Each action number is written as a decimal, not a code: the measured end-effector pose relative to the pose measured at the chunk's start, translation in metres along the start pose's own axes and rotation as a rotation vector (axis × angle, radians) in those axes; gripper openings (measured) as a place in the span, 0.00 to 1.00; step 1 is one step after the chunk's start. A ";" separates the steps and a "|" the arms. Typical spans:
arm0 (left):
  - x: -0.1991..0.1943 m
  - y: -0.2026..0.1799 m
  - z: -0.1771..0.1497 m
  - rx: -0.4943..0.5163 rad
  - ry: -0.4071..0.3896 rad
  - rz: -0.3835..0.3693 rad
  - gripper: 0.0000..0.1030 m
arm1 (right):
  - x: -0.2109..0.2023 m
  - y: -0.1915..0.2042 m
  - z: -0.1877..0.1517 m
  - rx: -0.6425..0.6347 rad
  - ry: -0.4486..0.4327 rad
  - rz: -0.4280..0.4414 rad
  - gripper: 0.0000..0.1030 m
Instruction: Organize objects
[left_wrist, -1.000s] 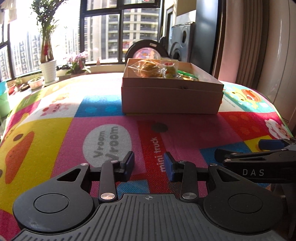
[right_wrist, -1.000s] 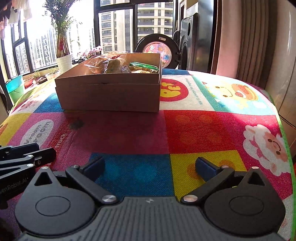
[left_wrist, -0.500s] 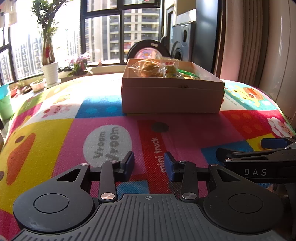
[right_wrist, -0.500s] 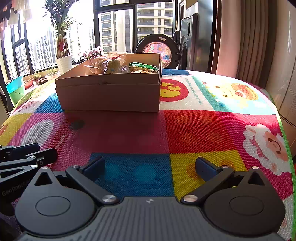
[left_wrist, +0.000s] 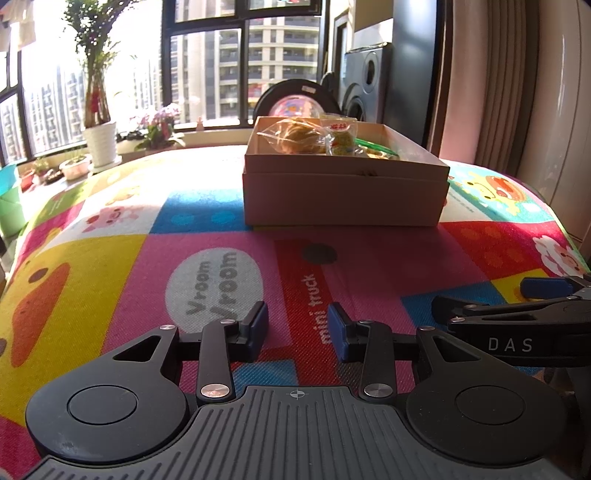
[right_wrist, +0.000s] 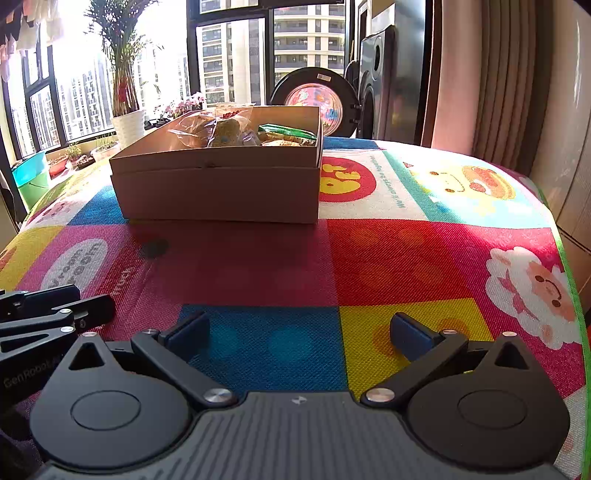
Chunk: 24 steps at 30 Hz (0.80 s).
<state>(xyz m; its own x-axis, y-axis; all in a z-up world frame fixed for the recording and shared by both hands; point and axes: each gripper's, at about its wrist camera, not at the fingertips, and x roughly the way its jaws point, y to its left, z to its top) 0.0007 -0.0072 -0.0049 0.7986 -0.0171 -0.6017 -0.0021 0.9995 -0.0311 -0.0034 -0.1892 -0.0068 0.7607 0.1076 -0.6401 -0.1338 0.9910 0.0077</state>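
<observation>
Cardboard box (left_wrist: 343, 195) far on mat (left_wrist: 110, 266), holds bagged snacks (left_wrist: 295, 138). Left gripper (left_wrist: 297, 326) low, narrowly parted, empty; right gripper (right_wrist: 300, 334) low, spread wide, empty.

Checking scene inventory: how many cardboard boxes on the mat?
1. The open brown cardboard box sits mid-mat on the colourful cartoon play mat, holding wrapped snacks; nothing else box-like shows.

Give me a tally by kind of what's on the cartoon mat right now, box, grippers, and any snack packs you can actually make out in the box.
Cardboard box: 1
Grippers, left gripper and right gripper, both open and empty: 2
Clear snack bags: 2
Green packet: 1
Total: 6, though more packs may lie hidden in the box.
</observation>
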 end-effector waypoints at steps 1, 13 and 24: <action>0.000 0.000 0.000 -0.002 0.000 -0.001 0.39 | 0.000 0.000 0.000 0.000 0.000 0.000 1.00; 0.000 0.000 0.000 -0.004 0.000 -0.003 0.39 | 0.000 0.001 0.000 -0.004 0.000 -0.004 1.00; 0.000 0.002 0.000 -0.010 0.001 -0.007 0.39 | 0.000 0.002 0.000 -0.003 0.000 -0.003 1.00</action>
<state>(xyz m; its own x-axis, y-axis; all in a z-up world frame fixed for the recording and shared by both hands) 0.0010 -0.0056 -0.0046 0.7981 -0.0237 -0.6020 -0.0026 0.9991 -0.0428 -0.0035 -0.1876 -0.0068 0.7613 0.1045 -0.6399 -0.1335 0.9910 0.0031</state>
